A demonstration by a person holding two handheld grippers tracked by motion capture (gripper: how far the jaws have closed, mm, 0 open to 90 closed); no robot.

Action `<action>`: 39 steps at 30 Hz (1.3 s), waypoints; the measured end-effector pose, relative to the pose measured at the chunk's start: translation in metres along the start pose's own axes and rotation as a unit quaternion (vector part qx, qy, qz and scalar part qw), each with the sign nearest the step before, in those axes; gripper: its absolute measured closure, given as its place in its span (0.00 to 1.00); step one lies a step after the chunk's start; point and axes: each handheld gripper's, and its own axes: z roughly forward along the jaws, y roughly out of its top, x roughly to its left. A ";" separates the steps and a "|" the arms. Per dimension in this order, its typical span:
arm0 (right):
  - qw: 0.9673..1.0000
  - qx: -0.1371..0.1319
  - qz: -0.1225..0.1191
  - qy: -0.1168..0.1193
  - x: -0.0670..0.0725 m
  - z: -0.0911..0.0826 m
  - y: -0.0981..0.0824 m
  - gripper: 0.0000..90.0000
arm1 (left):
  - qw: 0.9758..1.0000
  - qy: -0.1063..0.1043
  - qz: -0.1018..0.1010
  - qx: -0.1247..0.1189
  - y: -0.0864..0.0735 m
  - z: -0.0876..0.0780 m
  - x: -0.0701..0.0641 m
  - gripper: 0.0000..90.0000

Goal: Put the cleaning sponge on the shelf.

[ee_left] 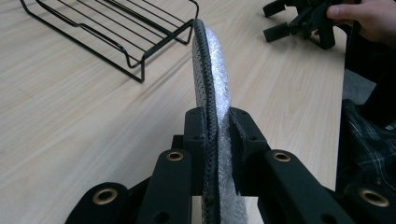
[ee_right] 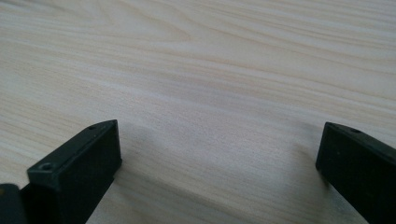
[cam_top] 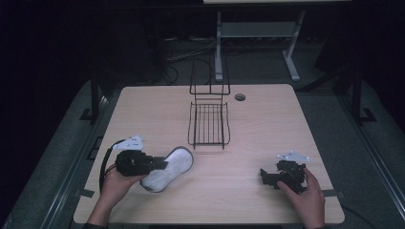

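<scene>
**Inspector:** Start at the left edge of the tabletop (cam_top: 143, 102). What is the left tool (cam_top: 162, 164) doing?

**Assistant:** It is clenched on the insole (cam_top: 172, 167), a pale padded piece with a dark rim. In the left gripper view the jaws pinch it on edge near one end (ee_left: 212, 135), so it stands upright between them. It sits toward the front left corner, partly lifted or tilted off the wood; I cannot tell whether its far tip touches.

**Inspector:** Step in hand?

**Assistant:** By my judgement, the carry. The grasp is made, the placing not yet done. The wire rack (cam_top: 208, 125) stands at the middle of the tabletop toward the far edge, apart from the insole, and looks the likely destination.

**Inspector:** What does the next move call for?

**Assistant:** Moving forward and right, keeping the insole on edge, and lining it up with the rack's bars before letting go.

**Inspector:** And the right side?

**Assistant:** The right tool (cam_top: 263, 175) rests near the front right corner, released, jaws wide apart over bare wood (ee_right: 210, 93).

**Inspector:** Anything obscured?

**Assistant:** The held end of the insole is covered by the jaws. The rack's upright back blends into the dark floor behind.
</scene>
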 end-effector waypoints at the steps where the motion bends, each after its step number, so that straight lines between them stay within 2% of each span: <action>1: 1.000 0.000 0.000 0.000 0.000 0.000 0.000 0.00 | 1.000 0.001 -0.003 -0.002 0.001 0.000 0.001 0.86; 15: 1.000 0.000 0.000 0.000 0.000 0.000 0.000 0.00 | 1.000 0.020 -0.001 -0.011 0.016 0.002 0.015 0.86; 25: 1.000 0.000 0.000 0.000 0.000 0.000 0.000 0.00 | 0.999 0.018 -0.004 -0.027 0.028 0.005 0.025 0.86; 39: 1.000 0.000 0.000 0.001 0.000 0.000 0.000 0.00 | 0.999 0.028 -0.004 -0.043 0.047 0.013 0.039 0.86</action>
